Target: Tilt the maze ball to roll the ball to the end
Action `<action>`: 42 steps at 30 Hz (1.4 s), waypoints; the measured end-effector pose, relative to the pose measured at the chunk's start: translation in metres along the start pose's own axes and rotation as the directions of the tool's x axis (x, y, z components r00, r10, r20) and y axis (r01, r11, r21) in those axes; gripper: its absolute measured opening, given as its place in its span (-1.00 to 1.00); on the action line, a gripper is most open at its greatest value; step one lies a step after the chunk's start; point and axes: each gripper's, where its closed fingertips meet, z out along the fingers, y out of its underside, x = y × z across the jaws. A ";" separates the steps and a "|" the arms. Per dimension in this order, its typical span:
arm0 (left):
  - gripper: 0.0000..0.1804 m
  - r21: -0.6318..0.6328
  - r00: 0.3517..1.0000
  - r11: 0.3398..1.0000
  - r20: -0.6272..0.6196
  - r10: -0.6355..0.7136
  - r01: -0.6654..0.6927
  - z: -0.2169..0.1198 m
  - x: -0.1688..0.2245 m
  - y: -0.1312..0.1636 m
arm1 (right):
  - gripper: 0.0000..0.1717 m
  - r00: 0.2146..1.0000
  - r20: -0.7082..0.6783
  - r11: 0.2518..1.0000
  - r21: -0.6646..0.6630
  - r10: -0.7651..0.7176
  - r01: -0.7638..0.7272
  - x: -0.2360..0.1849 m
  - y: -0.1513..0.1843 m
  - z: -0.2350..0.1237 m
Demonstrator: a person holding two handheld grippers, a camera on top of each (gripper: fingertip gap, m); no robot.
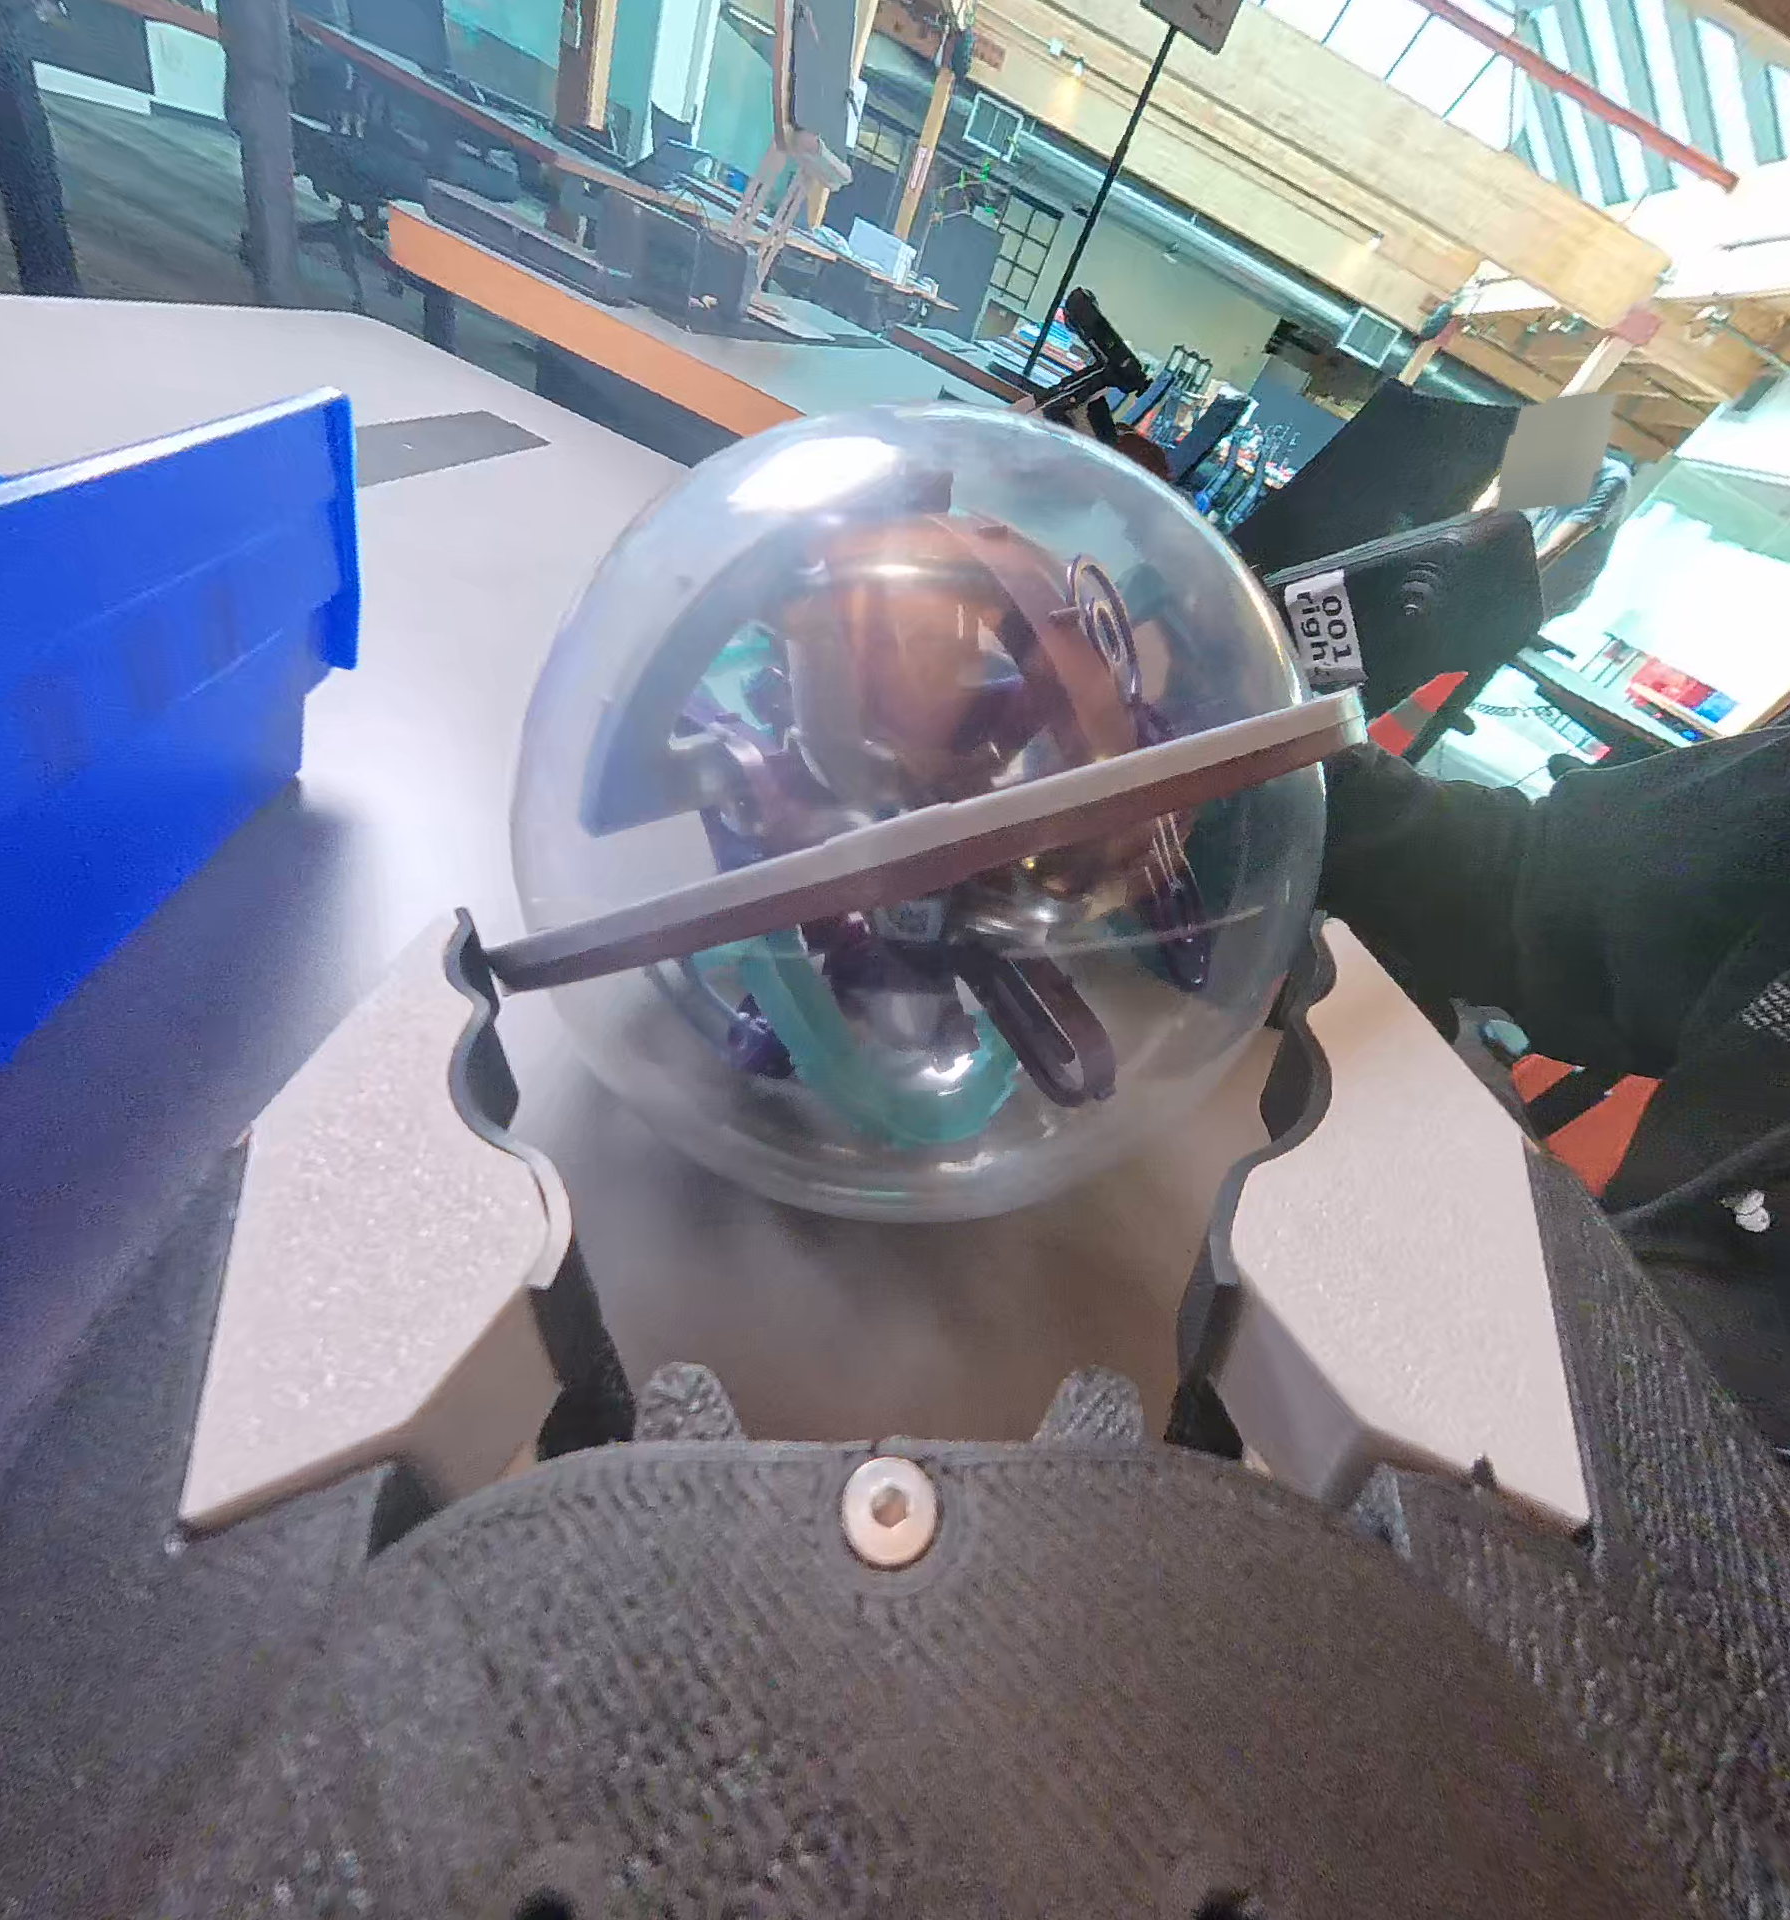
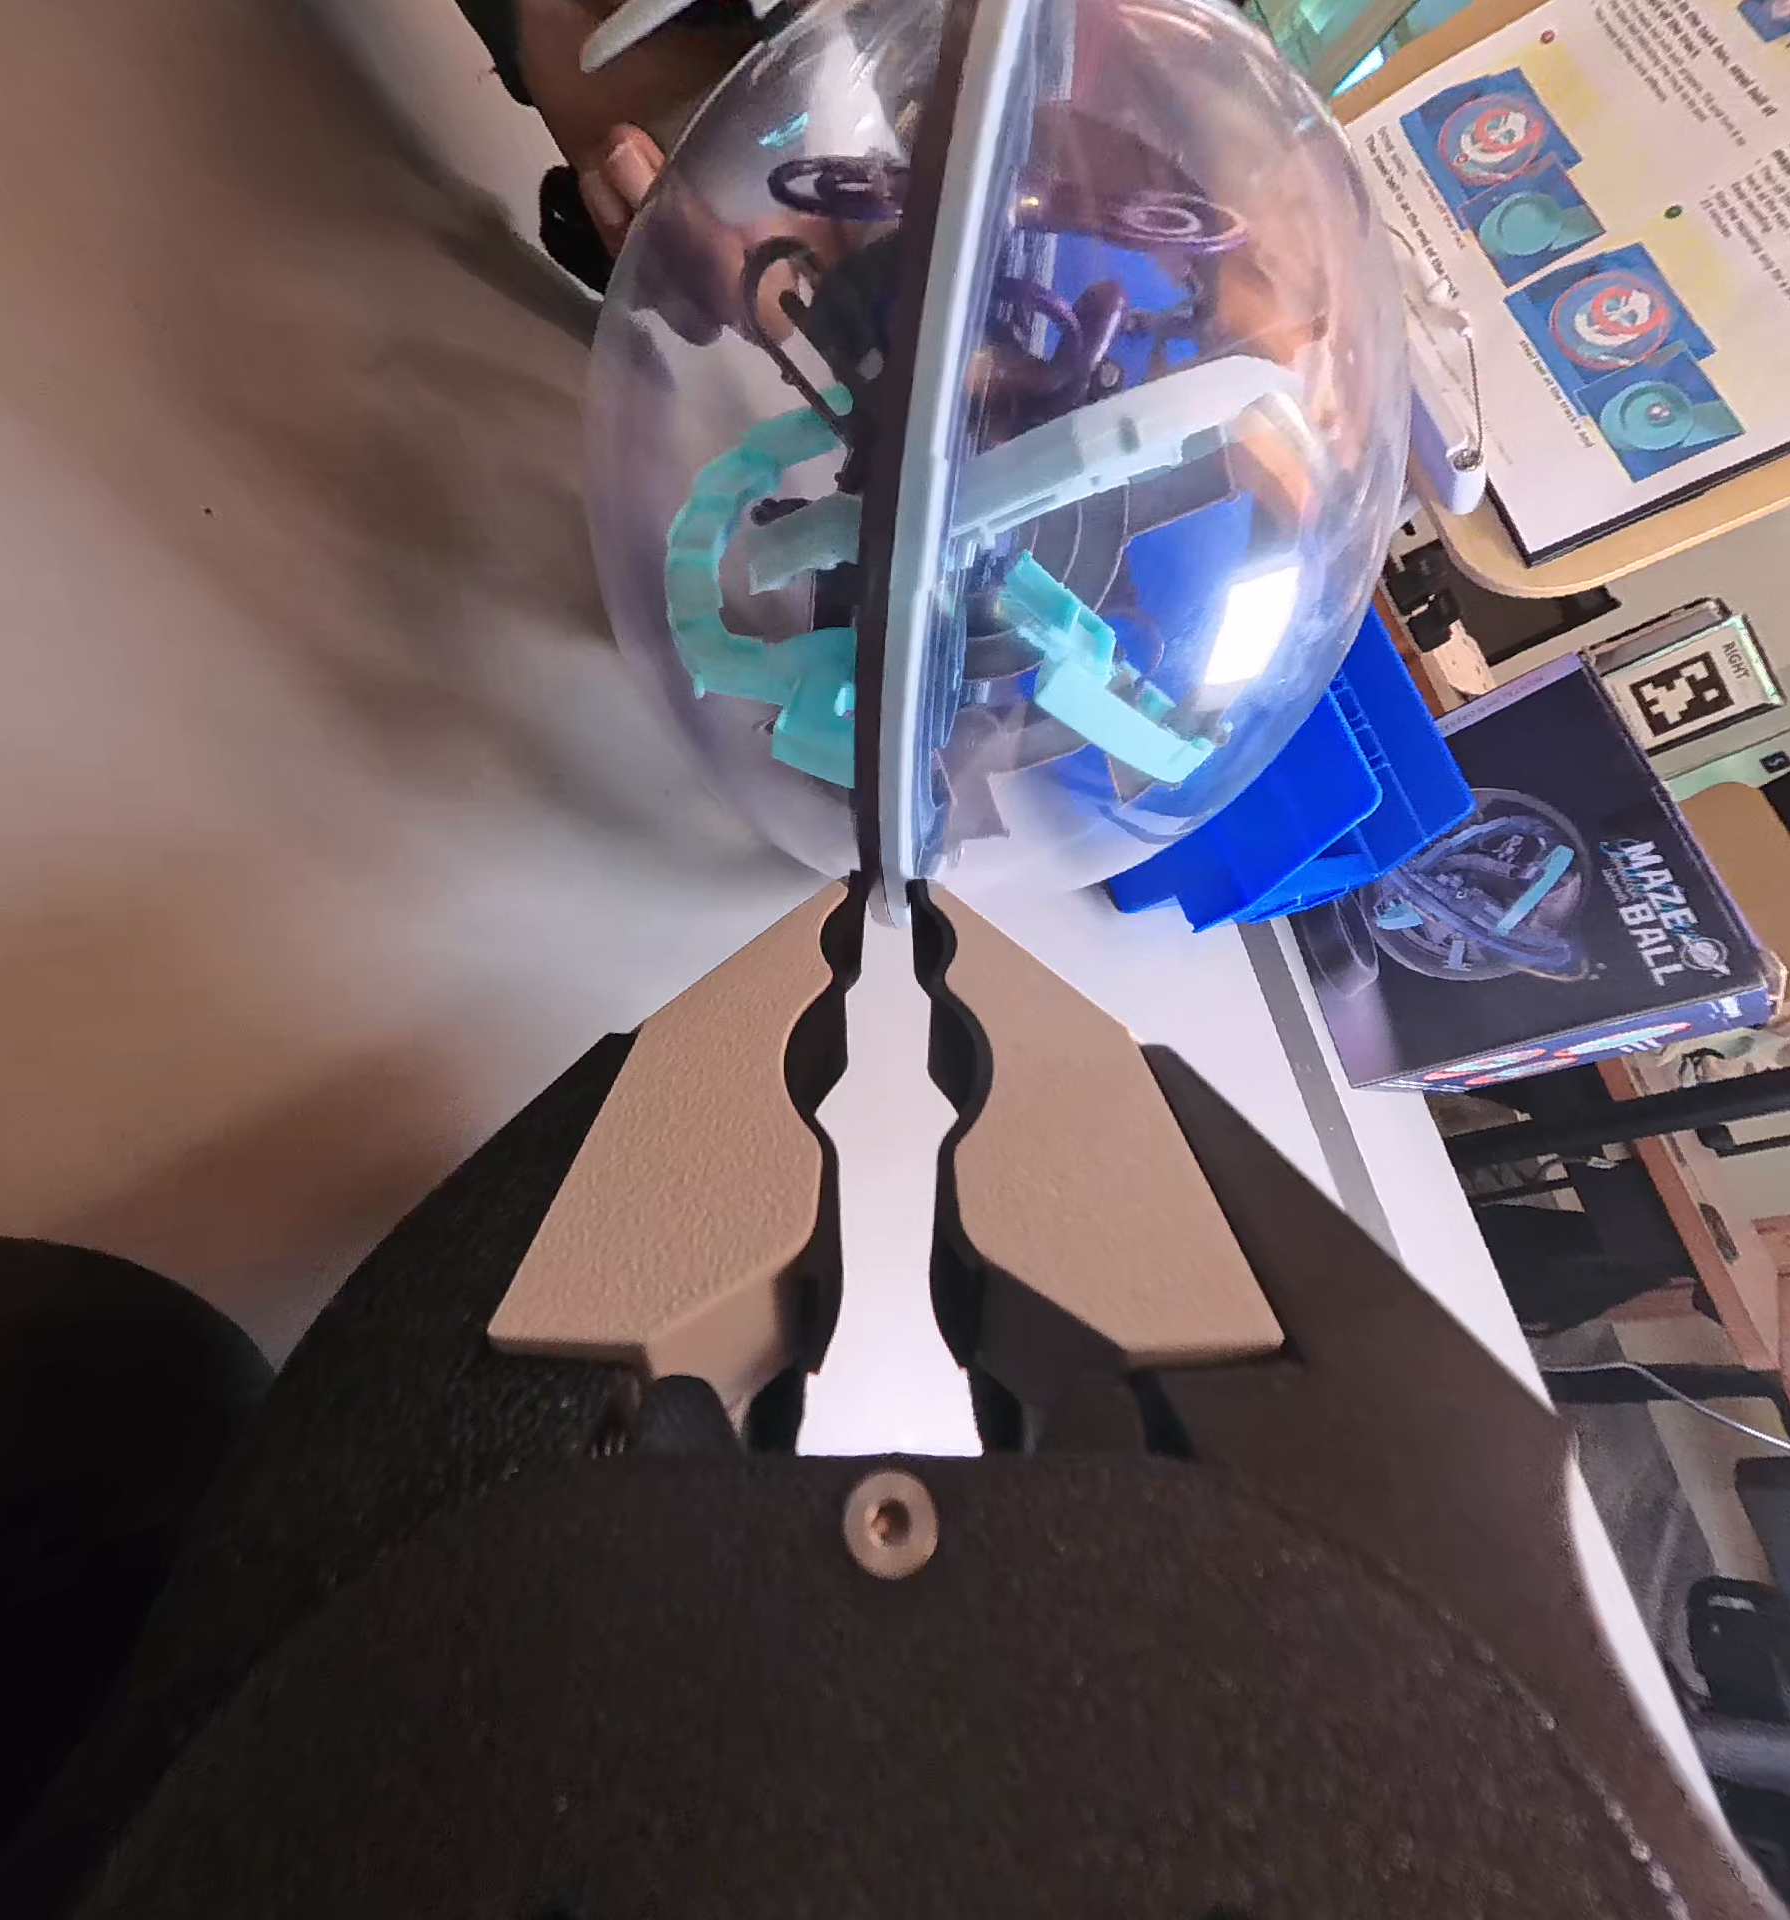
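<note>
The maze ball [image 1: 912,810] is a clear sphere with teal, purple and brown tracks inside and a grey and brown rim band [image 1: 932,831] that slants up to the right. It sits between the wide-spread fingers of my left gripper [image 1: 886,966]. The left fingertip [image 1: 470,961] catches the low end of the rim and the right fingertip [image 1: 1301,987] lies against the shell. My right gripper [image 2: 886,899] is shut on the edge of the rim band [image 2: 912,520], which stands upright in the right wrist view. It also shows in the left wrist view [image 1: 1410,623] at the high end of the rim. I cannot make out the small ball inside.
A blue bin [image 1: 122,665] stands on the grey table [image 1: 143,353] to the left, and also shows behind the sphere [image 2: 1317,821]. The dark maze ball box [image 2: 1525,883] and an instruction sheet [image 2: 1618,229] lie beyond it. A black-gloved hand [image 1: 1493,883] holds the right gripper.
</note>
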 end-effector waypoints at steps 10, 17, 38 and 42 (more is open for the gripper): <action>0.60 0.004 1.000 1.000 0.023 0.008 -0.008 -0.001 0.000 -0.001 | -0.48 0.987 0.039 0.988 0.005 0.157 -0.157 0.004 -0.004 -0.005; 0.60 0.017 0.998 1.000 0.057 -0.007 0.006 0.001 0.000 -0.003 | -0.61 0.984 0.009 0.983 0.031 0.179 -0.179 0.012 -0.013 -0.010; 0.56 0.035 0.987 0.999 0.156 -0.035 0.029 -0.004 -0.006 -0.010 | -0.92 0.949 0.049 0.949 0.040 0.311 -0.313 0.008 -0.003 0.003; 0.55 0.049 0.987 0.998 0.154 -0.039 0.032 -0.004 -0.007 -0.012 | -0.92 0.937 0.063 0.937 0.041 0.344 -0.347 0.009 -0.001 0.004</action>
